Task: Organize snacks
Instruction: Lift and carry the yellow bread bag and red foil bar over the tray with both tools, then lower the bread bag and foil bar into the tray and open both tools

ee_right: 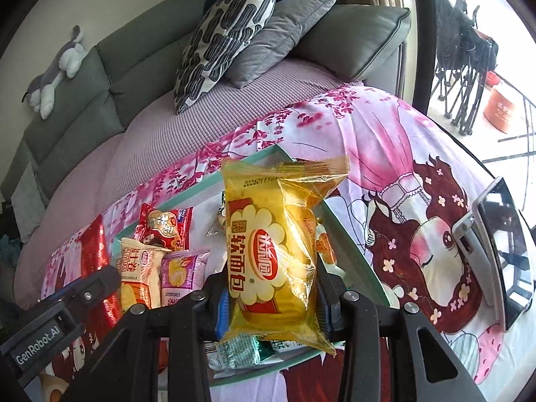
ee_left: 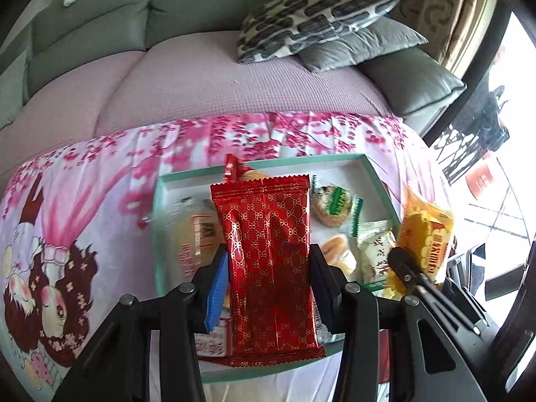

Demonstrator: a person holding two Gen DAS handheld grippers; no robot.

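Note:
My left gripper (ee_left: 268, 268) is shut on a red patterned snack packet (ee_left: 268, 251), held upright above a shallow white box with a teal rim (ee_left: 268, 160). Several wrapped snacks lie in that box, among them a green-and-white cake packet (ee_left: 335, 204). The right gripper (ee_right: 271, 281) is shut on a yellow bread packet (ee_right: 271, 251), hanging over the same box's rim (ee_right: 187, 197). In the left wrist view that yellow packet (ee_left: 425, 234) and the other gripper's finger show at the box's right side. In the right wrist view the red packet (ee_right: 97, 258) shows at the left.
The box rests on a pink cartoon-print cloth (ee_left: 100, 181) over a table in front of a grey sofa (ee_left: 167, 26) with cushions (ee_left: 315, 16). A phone on a stand (ee_right: 499, 251) sits at the right. A plush toy (ee_right: 53, 73) lies on the sofa back.

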